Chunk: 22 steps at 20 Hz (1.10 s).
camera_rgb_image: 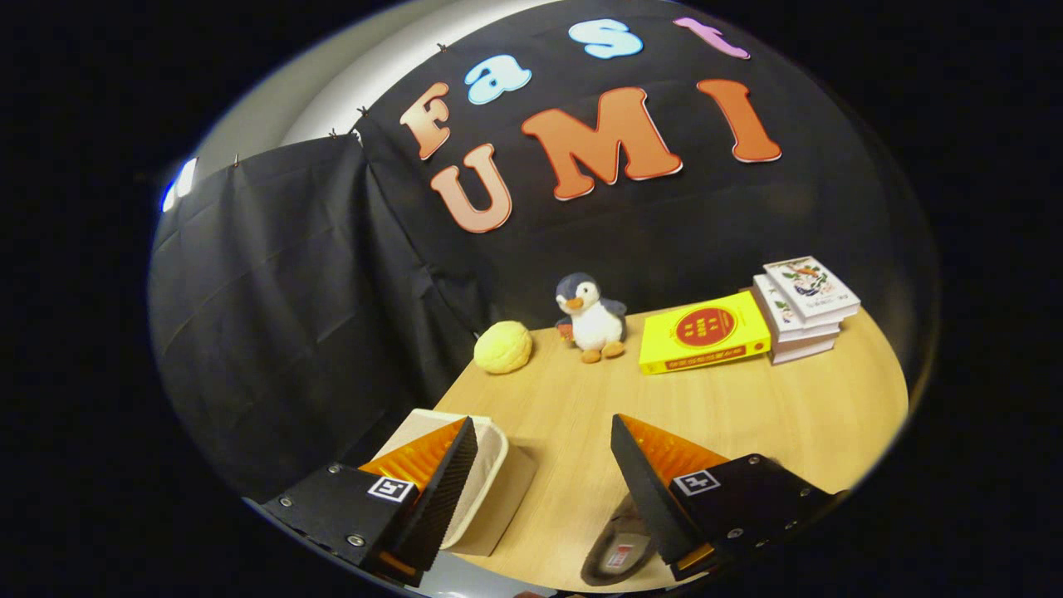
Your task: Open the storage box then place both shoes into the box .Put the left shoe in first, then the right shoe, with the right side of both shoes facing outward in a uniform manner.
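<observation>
Gripper (544, 465) above table (747, 415), fingers spread wide, nothing between them. Storage box (490, 465) under and just behind left finger, at table's near corner; lid state unclear from here. Shoe (619, 552) low beside right finger, partly hidden. Beyond fingers, well apart: yellow ball (502, 346), penguin toy (591, 318), yellow book (704, 332), book stack (804, 307). Likely step: box opening. Advice: swing left, drop to box rim, catch lid edge squarely before closing.

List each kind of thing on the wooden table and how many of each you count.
Books: 4, one yellow book and a stack of three white books
Stuffed penguin toy: 1
Round yellow bun-shaped ball: 1
Beige storage box: 1
Grey shoe: 1
Total: 8
</observation>
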{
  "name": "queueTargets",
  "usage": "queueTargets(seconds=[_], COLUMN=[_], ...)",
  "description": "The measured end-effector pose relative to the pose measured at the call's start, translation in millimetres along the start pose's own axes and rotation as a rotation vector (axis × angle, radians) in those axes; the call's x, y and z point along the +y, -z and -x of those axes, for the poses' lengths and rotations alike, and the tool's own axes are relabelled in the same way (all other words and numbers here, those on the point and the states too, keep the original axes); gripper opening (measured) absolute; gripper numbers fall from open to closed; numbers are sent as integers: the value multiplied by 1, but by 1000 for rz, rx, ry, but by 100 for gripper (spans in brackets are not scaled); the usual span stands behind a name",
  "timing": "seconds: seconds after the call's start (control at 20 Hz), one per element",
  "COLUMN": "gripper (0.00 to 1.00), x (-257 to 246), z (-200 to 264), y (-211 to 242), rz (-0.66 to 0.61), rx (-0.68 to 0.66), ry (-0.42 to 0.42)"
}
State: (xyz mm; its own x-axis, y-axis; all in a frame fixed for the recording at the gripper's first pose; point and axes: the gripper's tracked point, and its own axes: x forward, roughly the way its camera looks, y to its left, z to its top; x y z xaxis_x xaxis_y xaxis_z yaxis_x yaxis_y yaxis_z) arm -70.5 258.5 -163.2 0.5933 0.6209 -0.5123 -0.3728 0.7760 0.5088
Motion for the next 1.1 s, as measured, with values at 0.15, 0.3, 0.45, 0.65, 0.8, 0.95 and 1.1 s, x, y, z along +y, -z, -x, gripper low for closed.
queueTargets(seconds=[0.15, 0.3, 0.45, 0.65, 0.8, 0.95, 1.1], gripper=[97, 97, 97, 97, 97, 97, 97], x=[26, 49, 58, 67, 71, 83, 89], z=[-12, -24, -41, -60, -69, -78, -85], y=[32, 63, 95, 137, 157, 170, 174], rz=[-9, -47, -85, -86, -119, -220, -277], rx=[112, 226, 320, 432, 500, 545, 562], ry=[-89, -171, -192, -214, -247, -284, -311])
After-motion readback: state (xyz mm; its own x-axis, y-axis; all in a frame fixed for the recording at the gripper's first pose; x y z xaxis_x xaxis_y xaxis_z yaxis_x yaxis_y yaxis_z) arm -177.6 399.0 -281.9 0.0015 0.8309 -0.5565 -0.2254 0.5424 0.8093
